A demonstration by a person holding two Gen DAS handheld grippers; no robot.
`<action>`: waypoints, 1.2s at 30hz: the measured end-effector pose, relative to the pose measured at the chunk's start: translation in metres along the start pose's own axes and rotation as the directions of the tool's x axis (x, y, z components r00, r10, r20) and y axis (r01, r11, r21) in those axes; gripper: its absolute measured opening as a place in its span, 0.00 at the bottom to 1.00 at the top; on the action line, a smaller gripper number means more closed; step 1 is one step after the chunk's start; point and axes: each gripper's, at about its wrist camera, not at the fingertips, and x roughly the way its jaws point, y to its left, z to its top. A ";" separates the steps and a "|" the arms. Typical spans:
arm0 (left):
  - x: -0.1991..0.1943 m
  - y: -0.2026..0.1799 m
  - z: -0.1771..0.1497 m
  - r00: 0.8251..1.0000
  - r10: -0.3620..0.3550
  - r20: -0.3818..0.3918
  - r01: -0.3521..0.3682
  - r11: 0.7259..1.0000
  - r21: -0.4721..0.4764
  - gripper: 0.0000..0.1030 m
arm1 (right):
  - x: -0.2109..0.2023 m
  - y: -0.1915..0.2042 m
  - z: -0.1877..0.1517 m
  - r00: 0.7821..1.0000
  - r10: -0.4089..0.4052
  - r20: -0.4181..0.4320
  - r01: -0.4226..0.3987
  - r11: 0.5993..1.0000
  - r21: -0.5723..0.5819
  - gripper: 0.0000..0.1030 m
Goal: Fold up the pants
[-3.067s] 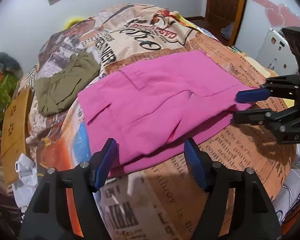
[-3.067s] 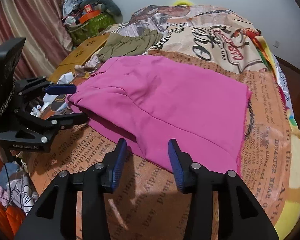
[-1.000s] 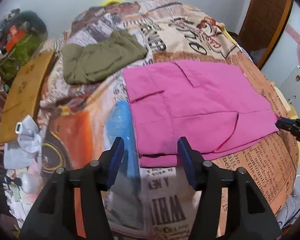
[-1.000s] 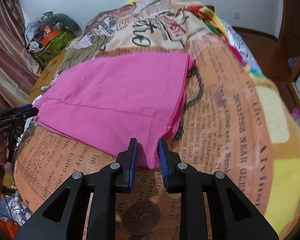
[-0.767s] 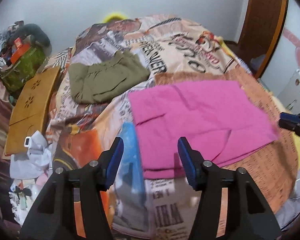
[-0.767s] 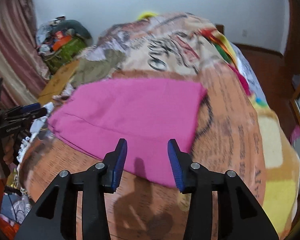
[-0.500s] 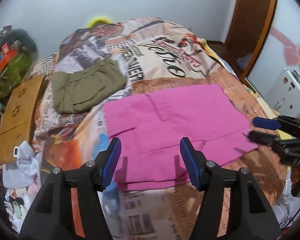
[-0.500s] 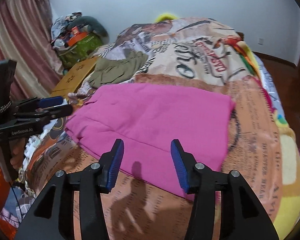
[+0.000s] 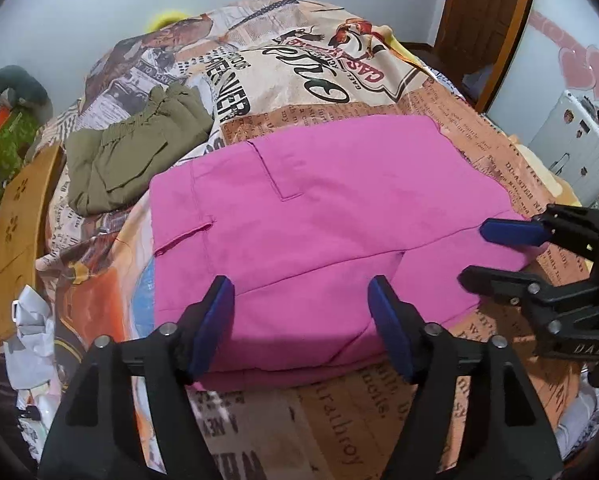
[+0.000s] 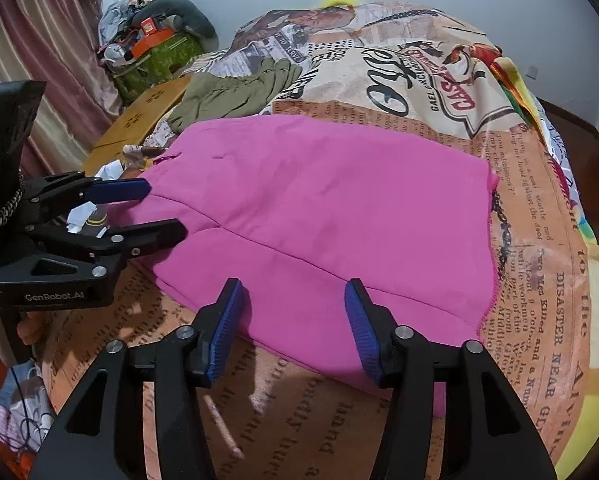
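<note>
The pink pants (image 9: 319, 224) lie flat on the bed, folded lengthwise with one leg over the other; they also show in the right wrist view (image 10: 331, 220). My left gripper (image 9: 303, 320) is open and empty, just above the near edge at the waist end. My right gripper (image 10: 295, 324) is open and empty, above the near edge toward the leg end. The right gripper shows at the right of the left wrist view (image 9: 479, 252), and the left gripper at the left of the right wrist view (image 10: 159, 212); both hover beside the cloth.
A folded olive garment (image 9: 131, 160) lies on the newspaper-print bedspread (image 9: 319, 80) beyond the pink pants. A wooden board (image 9: 15, 216) and a cluttered green bag (image 10: 155, 52) stand by the bed's left side. A white device (image 9: 567, 152) stands at right.
Both grippers have come down closer to the near edge of the pink pants. The right gripper, shut on the hem corner a second ago, stands open. The pants lie as before.
</note>
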 end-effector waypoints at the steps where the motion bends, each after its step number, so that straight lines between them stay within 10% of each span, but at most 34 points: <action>1: -0.001 0.000 -0.001 1.000 0.010 0.003 -0.010 1.000 0.005 0.74 | -0.001 -0.001 -0.001 1.000 -0.001 0.001 0.001 1.000 0.004 0.48; 24: -0.009 0.065 -0.034 0.998 0.053 -0.032 -0.058 0.982 -0.182 0.87 | -0.030 -0.055 -0.037 0.995 -0.099 0.011 0.095 0.978 0.184 0.58; 36: -0.030 0.087 0.008 0.997 0.060 0.056 -0.045 0.969 -0.242 0.86 | -0.043 -0.056 -0.014 0.993 -0.108 0.054 0.099 0.985 0.139 0.58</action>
